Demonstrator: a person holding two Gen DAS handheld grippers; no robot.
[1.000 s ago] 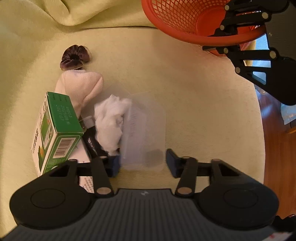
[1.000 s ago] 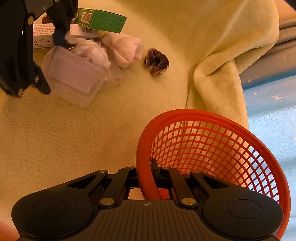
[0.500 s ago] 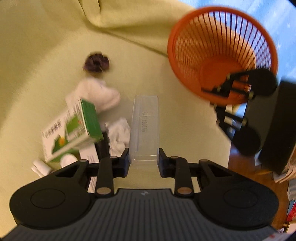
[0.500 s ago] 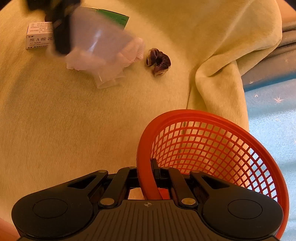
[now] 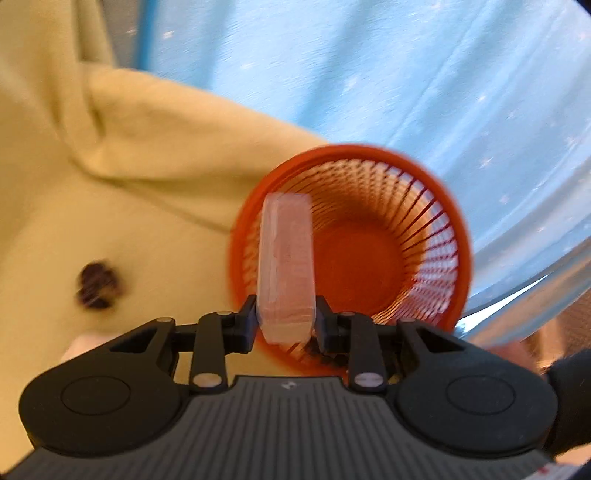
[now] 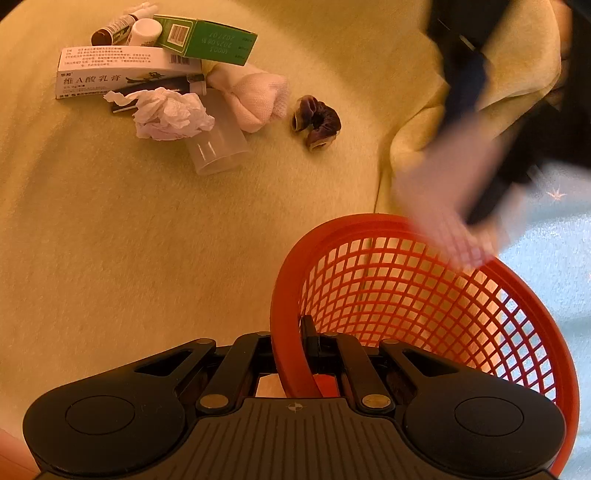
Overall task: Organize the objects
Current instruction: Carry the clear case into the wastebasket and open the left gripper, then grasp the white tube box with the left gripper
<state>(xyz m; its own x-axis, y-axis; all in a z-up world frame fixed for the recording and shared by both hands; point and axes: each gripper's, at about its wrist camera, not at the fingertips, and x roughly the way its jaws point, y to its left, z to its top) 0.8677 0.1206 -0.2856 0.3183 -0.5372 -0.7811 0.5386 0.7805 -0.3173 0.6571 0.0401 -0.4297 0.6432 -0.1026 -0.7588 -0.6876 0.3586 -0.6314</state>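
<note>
My left gripper [image 5: 285, 326] is shut on a clear plastic box [image 5: 286, 258] and holds it upright over the mouth of the red mesh basket [image 5: 428, 184]. In the right wrist view the box shows as a pale blur [image 6: 439, 206] above the basket's far rim. My right gripper [image 6: 291, 354] is shut on the near rim of the red mesh basket [image 6: 424, 295]. On the yellow-green blanket [image 6: 110, 240] lie a crumpled tissue [image 6: 170, 114], a clear cup [image 6: 218, 147], a white sock [image 6: 255, 96], a purple scrunchie [image 6: 316, 122] and boxes.
A green box [image 6: 207, 38], a white medicine box [image 6: 122, 72], a brown vial [image 6: 110, 33] and a white jar [image 6: 146, 31] sit at the far left. A blue starred sheet [image 5: 369, 74] lies beyond the blanket fold [image 5: 147, 122]. The basket is empty inside.
My left gripper shut on the clear box, lifted it off the pile and swung it right, over the basket. The right gripper kept its hold on the basket rim.
</note>
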